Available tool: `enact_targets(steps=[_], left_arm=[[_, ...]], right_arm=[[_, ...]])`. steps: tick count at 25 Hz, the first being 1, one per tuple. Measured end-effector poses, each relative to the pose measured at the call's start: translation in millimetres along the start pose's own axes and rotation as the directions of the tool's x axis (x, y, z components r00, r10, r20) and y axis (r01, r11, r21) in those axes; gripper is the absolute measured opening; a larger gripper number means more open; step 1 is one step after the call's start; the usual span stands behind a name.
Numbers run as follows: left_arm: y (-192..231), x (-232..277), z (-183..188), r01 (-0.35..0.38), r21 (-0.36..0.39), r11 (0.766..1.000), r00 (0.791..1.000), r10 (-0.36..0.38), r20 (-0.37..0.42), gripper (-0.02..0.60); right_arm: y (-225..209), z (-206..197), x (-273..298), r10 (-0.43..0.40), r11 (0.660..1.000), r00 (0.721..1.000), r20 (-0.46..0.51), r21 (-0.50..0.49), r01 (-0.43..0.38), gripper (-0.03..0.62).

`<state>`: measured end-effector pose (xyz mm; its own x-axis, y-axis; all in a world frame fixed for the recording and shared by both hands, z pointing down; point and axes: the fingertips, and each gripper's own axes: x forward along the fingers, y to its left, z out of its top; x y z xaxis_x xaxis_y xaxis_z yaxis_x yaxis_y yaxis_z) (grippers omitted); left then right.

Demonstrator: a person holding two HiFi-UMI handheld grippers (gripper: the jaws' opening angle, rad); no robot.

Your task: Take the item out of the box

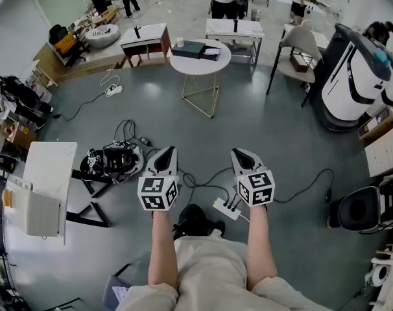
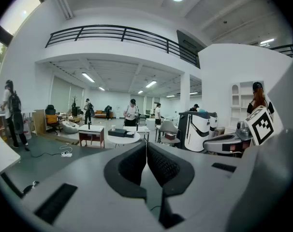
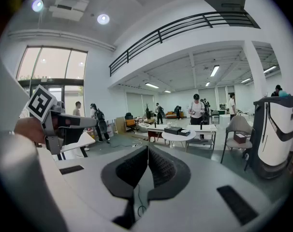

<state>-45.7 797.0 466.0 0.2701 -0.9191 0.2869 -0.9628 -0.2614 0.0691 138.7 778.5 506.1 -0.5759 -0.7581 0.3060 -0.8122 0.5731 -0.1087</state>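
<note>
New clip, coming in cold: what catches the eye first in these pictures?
The left gripper and right gripper are held out side by side over the gray floor, both shut and empty. Straight ahead, well beyond them, stands a round white table with a dark flat box on top. A large white-and-black machine looms at the right edge.

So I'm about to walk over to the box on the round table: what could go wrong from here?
The power strip and cables lie on the floor just ahead of you: a trip hazard. Left tongs and right tongs are both shut and empty; unless opened, they could shove the box across the table.
</note>
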Motion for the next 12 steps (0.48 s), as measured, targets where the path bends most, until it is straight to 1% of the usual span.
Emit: enact_targets(steps=[3, 5, 8, 12], left_arm=[[-1, 13, 5, 0.004, 0.006, 1.000, 1.000, -0.004, 0.000, 0.023], [-4, 21, 8, 0.013, 0.012, 1.000, 1.000, -0.013, -0.002, 0.023], [-13, 34, 10, 0.048, 0.036, 0.998, 0.999, -0.048, -0.002, 0.023], [-17, 65, 10, 0.079, 0.053, 0.995, 0.997, -0.079, -0.010, 0.023]], right_arm=[[-8, 4, 7, 0.000, 1.000, 1.000, 0.006, -0.014, 0.000, 0.035], [-12, 3, 10, 0.013, 1.000, 1.000, 0.001, -0.001, -0.013, 0.035], [-18, 2, 14, 0.048, 0.999, 0.999, -0.005, 0.020, -0.048, 0.035], [-39, 5, 31, 0.062, 0.997, 0.998, -0.003, 0.051, -0.062, 0.035]])
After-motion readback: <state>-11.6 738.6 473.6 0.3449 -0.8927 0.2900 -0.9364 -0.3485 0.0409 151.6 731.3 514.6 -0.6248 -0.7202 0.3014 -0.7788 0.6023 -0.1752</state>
